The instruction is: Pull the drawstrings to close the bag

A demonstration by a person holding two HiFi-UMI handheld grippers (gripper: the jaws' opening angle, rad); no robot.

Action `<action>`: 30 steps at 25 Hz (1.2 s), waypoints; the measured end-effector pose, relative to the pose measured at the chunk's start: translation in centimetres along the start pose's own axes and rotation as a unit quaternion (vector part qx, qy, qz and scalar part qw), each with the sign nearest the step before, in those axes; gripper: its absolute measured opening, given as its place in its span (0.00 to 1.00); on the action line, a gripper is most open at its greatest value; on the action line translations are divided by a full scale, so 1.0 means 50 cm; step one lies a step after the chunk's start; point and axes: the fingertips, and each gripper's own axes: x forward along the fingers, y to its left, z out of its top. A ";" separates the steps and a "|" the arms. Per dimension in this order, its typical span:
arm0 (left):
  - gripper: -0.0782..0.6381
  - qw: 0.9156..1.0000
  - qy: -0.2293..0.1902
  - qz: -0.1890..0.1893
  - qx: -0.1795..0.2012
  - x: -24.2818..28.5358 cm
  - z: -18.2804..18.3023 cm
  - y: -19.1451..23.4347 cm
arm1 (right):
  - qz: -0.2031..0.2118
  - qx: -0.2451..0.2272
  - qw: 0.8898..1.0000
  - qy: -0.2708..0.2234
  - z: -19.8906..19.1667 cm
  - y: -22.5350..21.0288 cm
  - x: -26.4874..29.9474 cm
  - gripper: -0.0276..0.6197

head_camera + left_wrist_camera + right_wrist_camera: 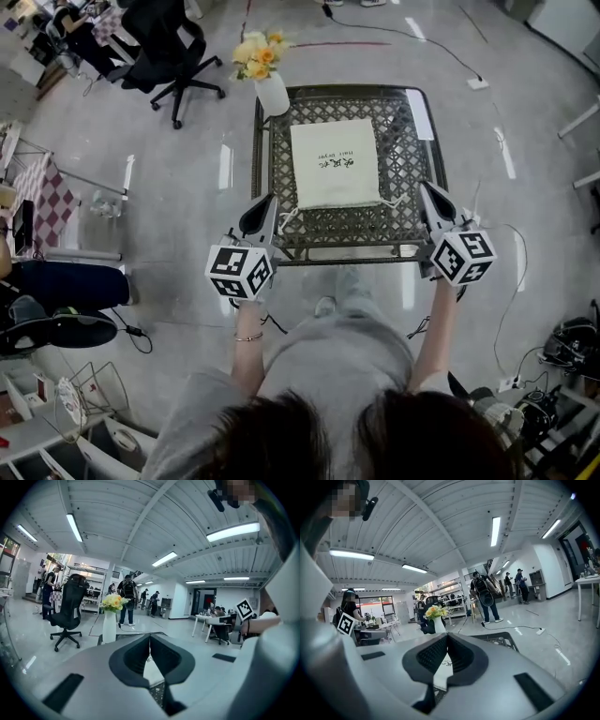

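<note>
**Both grippers shut and empty, bag not yet touched**

Bag (335,161) lies flat mid-table (409,141), cream cloth with print on top. Its mouth is at the 6 o'clock edge, facing the person. Vase (272,94) of yellow flowers (258,52) stands at the table's 11 o'clock corner, well apart from the bag.

Drawstrings: the left cord (289,214) trails out at the bag's 7 o'clock corner and the right cord (392,202) at its 5 o'clock corner. Both lie loose on the lattice top.

Left gripper (270,199) sits at the table's 7 o'clock, tip near the left cord but apart from it. Its own view shows the jaws pressed together with nothing between them. Right gripper (424,186) is at 5 o'clock, just beside the right cord and also not on it. Its jaws are closed too and hold nothing.

Handling, my read:
- The bag looks thin, soft and light. It will likely slide or bunch up rather than stay put, so pull both cords at once, toward 9 and 3 o'clock.
- The cords are thin and limp, easy to miss with the pads, and could snag in the lattice holes.
- Best hold is each cord just outside its bag corner. The ends may have knots, but they're too small here to tell.
- Both sets of jaws need to open before any grab.
</note>
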 end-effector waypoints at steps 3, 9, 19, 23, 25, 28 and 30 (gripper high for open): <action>0.15 1.000 0.004 0.009 -0.006 0.029 0.003 0.009 | 0.012 0.001 1.000 0.007 0.012 -0.031 0.034 0.08; 0.15 0.999 0.029 0.042 -0.016 0.064 -0.011 0.044 | 0.057 -0.006 0.998 0.027 0.030 -0.052 0.104 0.08; 0.15 0.991 0.112 0.072 -0.027 0.095 -0.112 0.073 | 0.105 -0.024 0.989 0.101 -0.036 -0.090 0.179 0.08; 0.15 0.987 0.139 0.066 -0.035 0.106 -0.148 0.074 | 0.107 -0.024 0.985 0.135 -0.077 -0.107 0.200 0.08; 0.15 0.985 0.158 0.061 -0.030 0.110 -0.167 0.076 | 0.112 -0.023 0.982 0.153 -0.099 -0.109 0.211 0.08; 0.15 0.981 0.185 0.052 -0.024 0.111 -0.200 0.072 | 0.121 -0.022 0.975 0.184 -0.137 -0.111 0.215 0.08; 0.16 0.978 0.202 0.044 -0.023 0.109 -0.221 0.069 | 0.129 -0.030 0.969 0.210 -0.166 -0.108 0.213 0.08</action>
